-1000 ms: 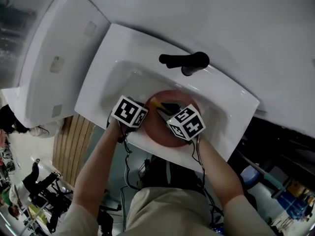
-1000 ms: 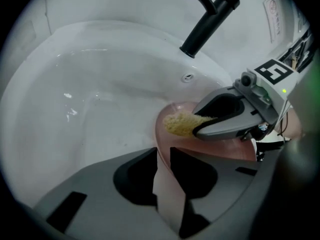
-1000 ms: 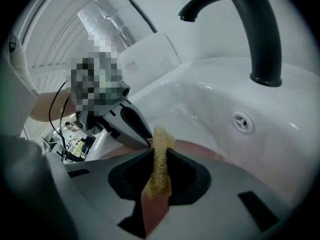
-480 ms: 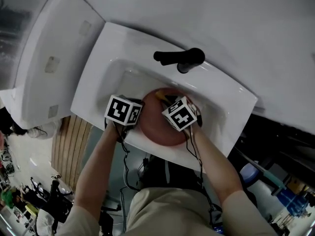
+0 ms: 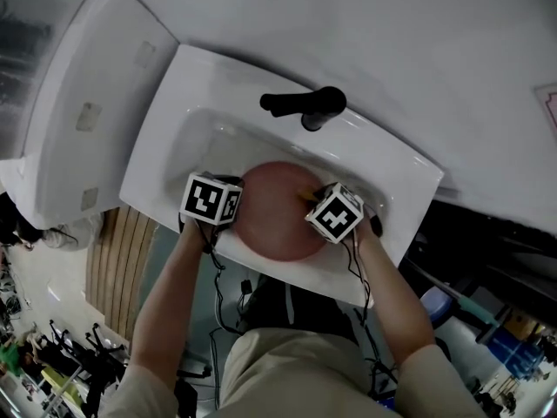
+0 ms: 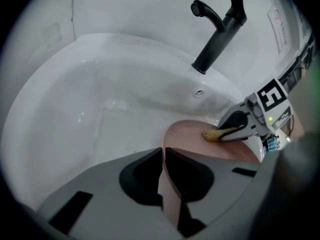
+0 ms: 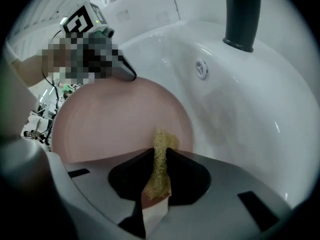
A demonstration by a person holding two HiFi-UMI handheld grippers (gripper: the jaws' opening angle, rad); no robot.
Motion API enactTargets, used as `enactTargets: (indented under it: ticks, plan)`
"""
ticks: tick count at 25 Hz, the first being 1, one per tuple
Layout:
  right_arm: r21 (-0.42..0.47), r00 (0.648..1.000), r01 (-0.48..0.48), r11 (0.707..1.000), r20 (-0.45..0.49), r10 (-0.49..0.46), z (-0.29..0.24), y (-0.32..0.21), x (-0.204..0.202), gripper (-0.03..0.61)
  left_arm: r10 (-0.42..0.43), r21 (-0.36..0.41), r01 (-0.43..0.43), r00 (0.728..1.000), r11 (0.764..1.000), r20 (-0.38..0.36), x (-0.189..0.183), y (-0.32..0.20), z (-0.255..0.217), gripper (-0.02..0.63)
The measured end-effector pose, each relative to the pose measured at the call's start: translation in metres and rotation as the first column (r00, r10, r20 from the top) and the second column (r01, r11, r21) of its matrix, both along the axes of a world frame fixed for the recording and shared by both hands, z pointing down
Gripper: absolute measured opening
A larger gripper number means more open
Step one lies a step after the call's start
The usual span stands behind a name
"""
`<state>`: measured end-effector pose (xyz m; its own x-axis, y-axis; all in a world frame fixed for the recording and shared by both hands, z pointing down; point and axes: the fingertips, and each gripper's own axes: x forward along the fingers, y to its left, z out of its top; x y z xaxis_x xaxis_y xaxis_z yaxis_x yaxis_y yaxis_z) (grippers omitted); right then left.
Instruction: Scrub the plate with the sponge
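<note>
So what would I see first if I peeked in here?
A big pink plate sits in the middle of the white sink. The left gripper has its jaws closing on the plate's rim, while the right gripper pinches a yellow sponge at the plate's other edge. A black tap stands behind.

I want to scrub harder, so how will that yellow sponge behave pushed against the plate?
The sponge looks soft: pinched thin in the right gripper, so probably it buckles against the plate. Its open mesh suggests lightness.
</note>
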<state>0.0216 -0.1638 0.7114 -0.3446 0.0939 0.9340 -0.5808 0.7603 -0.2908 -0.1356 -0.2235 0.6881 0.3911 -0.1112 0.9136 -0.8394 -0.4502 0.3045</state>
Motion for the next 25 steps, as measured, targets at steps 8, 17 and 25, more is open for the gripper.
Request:
enactTargets:
  ticks: [8, 17, 25]
  plan:
    - [-0.140, 0.962, 0.192, 0.971, 0.224, -0.158, -0.066, 0.079, -0.036, 0.080, -0.001, 0.040, 0.000, 0.999, 0.999, 0.035, -0.002, -0.001, -0.003, 0.018]
    - [-0.061, 0.866, 0.223, 0.973, 0.470, -0.169, -0.082, 0.068, -0.126, 0.080, -0.044, 0.019, 0.043, 0.999, 0.999, 0.014, -0.004, -0.003, -0.005, 0.018]
    - [-0.041, 0.891, -0.050, 0.998, 0.449, 0.063, -0.034, -0.007, -0.121, 0.078, -0.085, 0.046, 0.084, 0.996, 0.995, 0.006, -0.010, -0.011, -0.004, 0.026]
